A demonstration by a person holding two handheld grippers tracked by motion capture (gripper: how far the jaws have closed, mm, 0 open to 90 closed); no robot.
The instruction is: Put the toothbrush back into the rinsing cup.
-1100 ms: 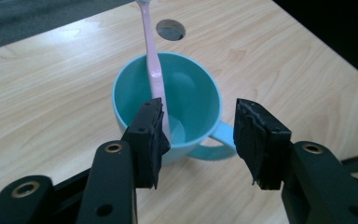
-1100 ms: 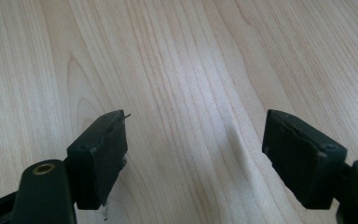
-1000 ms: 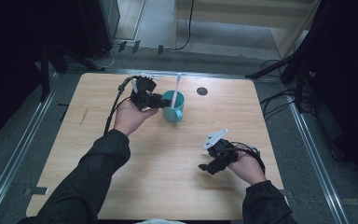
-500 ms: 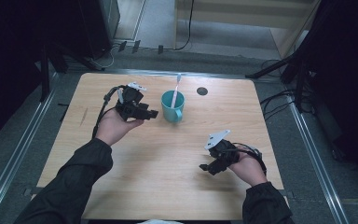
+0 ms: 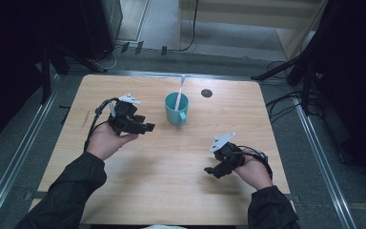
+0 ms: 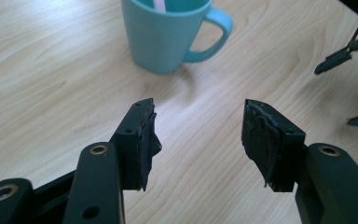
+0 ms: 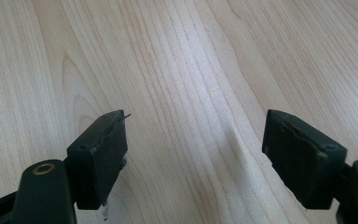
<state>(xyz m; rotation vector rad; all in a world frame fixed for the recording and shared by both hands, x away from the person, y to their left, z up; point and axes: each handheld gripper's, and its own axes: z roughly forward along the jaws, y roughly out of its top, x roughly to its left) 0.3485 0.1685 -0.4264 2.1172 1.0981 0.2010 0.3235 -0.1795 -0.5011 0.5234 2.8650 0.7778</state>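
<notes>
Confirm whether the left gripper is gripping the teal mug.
No: the left gripper has open jaws with nothing between them, and the teal mug stands apart on the table beyond them.

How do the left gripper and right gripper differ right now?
The left gripper sits beside the teal mug, jaws pointing toward it; the right gripper sits apart, near the table's front edge, facing bare wood. Both are open and empty.

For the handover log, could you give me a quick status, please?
Left gripper jaws just opened, empty, beside teal mug. Right gripper open, empty. Toothbrush upright in mug. Nothing obstructing.
</notes>
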